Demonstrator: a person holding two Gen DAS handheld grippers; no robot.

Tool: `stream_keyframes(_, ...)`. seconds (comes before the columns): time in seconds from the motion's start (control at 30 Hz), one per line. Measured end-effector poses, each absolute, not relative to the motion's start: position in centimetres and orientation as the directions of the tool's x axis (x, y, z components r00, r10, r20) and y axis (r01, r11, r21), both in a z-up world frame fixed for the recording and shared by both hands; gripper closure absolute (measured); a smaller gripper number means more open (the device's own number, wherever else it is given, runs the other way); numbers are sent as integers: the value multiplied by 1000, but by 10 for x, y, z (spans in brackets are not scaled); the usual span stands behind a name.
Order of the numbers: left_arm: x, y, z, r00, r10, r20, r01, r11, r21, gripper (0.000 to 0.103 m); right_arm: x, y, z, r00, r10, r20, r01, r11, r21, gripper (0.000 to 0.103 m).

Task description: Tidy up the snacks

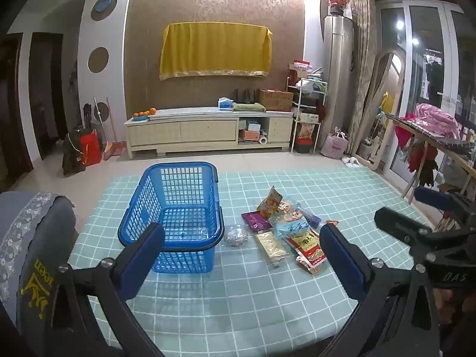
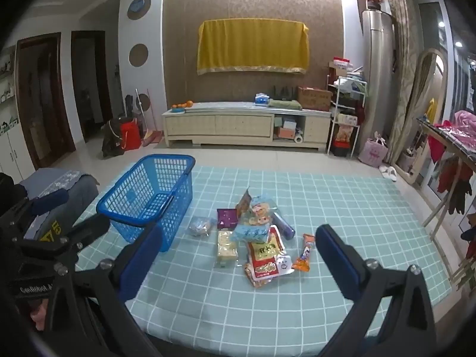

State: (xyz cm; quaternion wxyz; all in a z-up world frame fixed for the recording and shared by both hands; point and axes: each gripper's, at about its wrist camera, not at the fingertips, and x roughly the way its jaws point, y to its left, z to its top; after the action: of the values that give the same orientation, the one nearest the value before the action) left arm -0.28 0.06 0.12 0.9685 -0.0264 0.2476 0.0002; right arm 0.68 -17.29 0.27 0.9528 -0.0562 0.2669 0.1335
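An empty blue mesh basket point(image 1: 175, 205) point(image 2: 148, 196) stands on the left part of a table with a light green checked cloth point(image 1: 238, 291) point(image 2: 342, 208). Right of it lies a pile of snack packets point(image 1: 285, 226) point(image 2: 255, 235), with a small clear-wrapped snack point(image 1: 236, 236) point(image 2: 200, 226) beside the basket and an orange packet point(image 2: 305, 253) at the pile's right. My left gripper point(image 1: 241, 255) is open and empty, above the table's near side. My right gripper point(image 2: 238, 255) is open and empty, in front of the pile.
A grey cushioned chair point(image 1: 32, 238) stands at the table's left. A wooden rack with clothes point(image 1: 431, 136) stands at the right. A TV cabinet point(image 1: 208, 131) lines the far wall across the floor.
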Motion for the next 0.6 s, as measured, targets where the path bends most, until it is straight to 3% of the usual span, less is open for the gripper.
stream_keyframes(0.13,3,0,-2,859,-16,-512,-17,998,-60,0,11,-171,0,808,223,-545,-295,954,-47,0)
stream_keyframes(0.6,6,5,0,866,-23,-499,-14,997,-71,0,10,-163,-4,795,228,-562,-308,950,-51,0)
